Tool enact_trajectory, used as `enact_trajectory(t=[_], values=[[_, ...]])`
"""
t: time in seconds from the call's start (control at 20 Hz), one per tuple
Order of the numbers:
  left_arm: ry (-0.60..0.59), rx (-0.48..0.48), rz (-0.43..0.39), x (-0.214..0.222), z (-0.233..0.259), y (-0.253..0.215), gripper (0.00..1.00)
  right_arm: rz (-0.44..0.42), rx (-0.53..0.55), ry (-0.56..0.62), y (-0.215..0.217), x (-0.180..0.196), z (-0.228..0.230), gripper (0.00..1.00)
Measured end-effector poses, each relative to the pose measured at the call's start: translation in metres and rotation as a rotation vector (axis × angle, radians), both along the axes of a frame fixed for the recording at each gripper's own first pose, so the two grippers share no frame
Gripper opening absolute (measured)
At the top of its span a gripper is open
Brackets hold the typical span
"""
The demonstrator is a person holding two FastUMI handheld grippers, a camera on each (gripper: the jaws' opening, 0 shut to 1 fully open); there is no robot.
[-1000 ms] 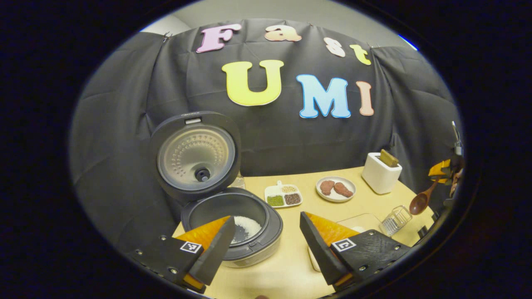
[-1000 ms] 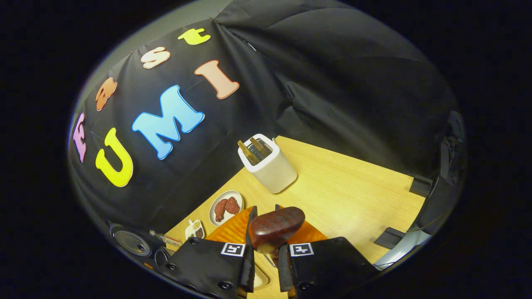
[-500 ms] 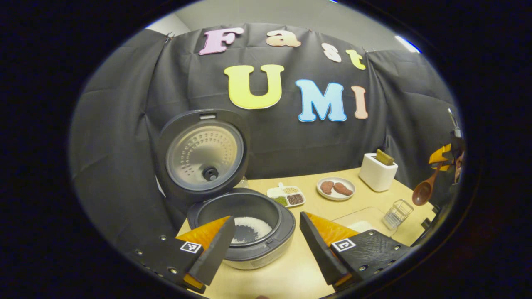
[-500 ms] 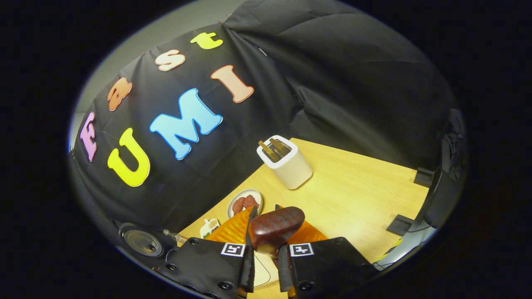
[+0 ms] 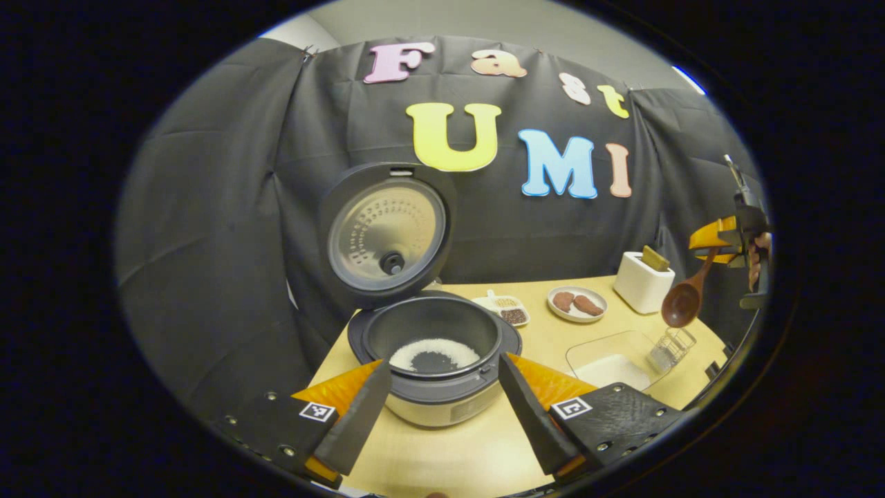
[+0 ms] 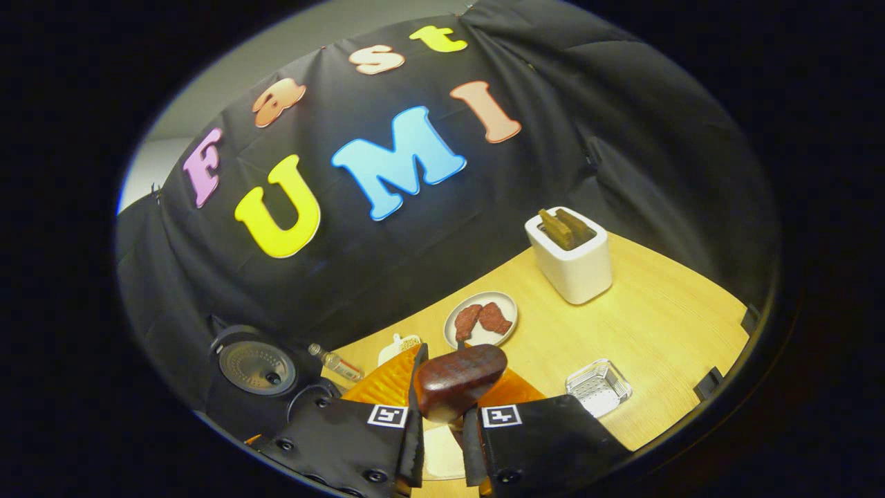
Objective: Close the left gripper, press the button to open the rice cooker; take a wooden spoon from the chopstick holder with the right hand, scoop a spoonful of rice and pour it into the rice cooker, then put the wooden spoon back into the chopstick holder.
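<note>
Left gripper view gives the cooker head-on, lid up, white rice ringing the pot's bottom. Right gripper view catches just its lid at the edge, plus the holder (clear, on the table). Left gripper: jaws wide apart, nothing in them. Right gripper clamps the spoon, bowl hanging above the holder in left gripper view.

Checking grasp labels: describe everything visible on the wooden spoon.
The wooden spoon looks like dark reddish-brown polished wood, with an oval bowl and a slim handle. The right tool is shut on its handle, near the end. In the left gripper view it hangs bowl-down, tilted, above the small clear wire-like holder, touching nothing else.
</note>
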State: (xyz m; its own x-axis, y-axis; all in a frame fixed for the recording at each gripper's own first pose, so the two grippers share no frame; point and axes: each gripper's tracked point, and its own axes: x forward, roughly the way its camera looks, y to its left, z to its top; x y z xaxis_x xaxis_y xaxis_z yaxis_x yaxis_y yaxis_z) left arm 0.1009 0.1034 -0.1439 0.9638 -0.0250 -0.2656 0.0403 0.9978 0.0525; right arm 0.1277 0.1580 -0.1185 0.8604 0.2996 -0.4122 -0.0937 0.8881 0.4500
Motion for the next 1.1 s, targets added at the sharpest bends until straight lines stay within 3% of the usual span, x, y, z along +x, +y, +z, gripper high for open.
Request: enact_trajectory(t=[0.3,0.7,0.8,1.1], values=[[0.004,-0.01,0.042,-0.012,-0.005,0.018,0.97,0.134,-0.17,0.033,0.045,0.003,-0.053,0.25],[0.055,-0.021,0.08,-0.035,-0.03,0.036,0.97,0.262,-0.431,0.042,0.055,-0.006,-0.113,0.25],[0.056,-0.023,0.09,-0.038,-0.032,0.039,0.97,0.278,-0.439,0.081,0.058,-0.011,-0.13,0.23],[0.046,-0.032,0.118,-0.05,-0.03,0.045,0.97,0.245,-0.29,0.19,0.077,-0.026,-0.156,0.25]])
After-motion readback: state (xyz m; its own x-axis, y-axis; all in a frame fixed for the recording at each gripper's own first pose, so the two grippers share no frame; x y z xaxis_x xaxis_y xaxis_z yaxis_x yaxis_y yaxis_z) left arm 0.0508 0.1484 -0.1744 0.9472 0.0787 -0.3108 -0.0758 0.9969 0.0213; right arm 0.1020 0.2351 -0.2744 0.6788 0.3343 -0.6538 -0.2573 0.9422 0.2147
